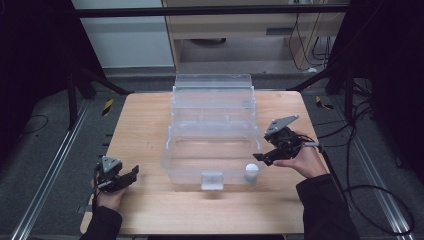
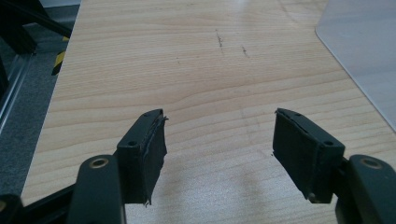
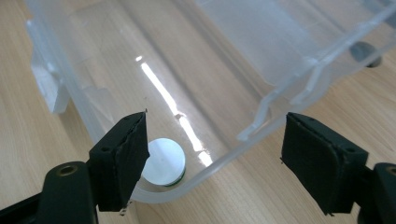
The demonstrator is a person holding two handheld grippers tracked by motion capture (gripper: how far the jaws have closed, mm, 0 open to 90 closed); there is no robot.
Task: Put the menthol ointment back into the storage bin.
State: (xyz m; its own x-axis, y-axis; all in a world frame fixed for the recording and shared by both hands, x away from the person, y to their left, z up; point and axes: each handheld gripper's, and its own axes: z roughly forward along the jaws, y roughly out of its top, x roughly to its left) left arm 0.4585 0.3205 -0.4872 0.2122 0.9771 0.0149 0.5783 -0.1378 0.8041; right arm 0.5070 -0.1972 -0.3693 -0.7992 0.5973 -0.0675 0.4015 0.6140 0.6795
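A clear plastic organiser box (image 1: 212, 125) with stepped trays stands open in the middle of the wooden table (image 1: 145, 130). A small white-capped round object (image 1: 251, 170) sits inside its front right corner, and in the right gripper view it shows as a white disc (image 3: 163, 161) behind the rim. My right gripper (image 1: 263, 158) hovers open just above that corner (image 3: 205, 172), jaws wide apart and holding nothing. My left gripper (image 1: 131, 175) rests low at the table's front left, open and holding nothing, with bare wood between its jaws (image 2: 219, 140).
The box's latch tab (image 1: 212, 180) juts from its front wall. A corner of the box (image 2: 364, 51) lies at the upper right of the left gripper view. Metal rails (image 1: 50, 170) run along the floor on both sides, and cables (image 1: 380, 200) lie to the right.
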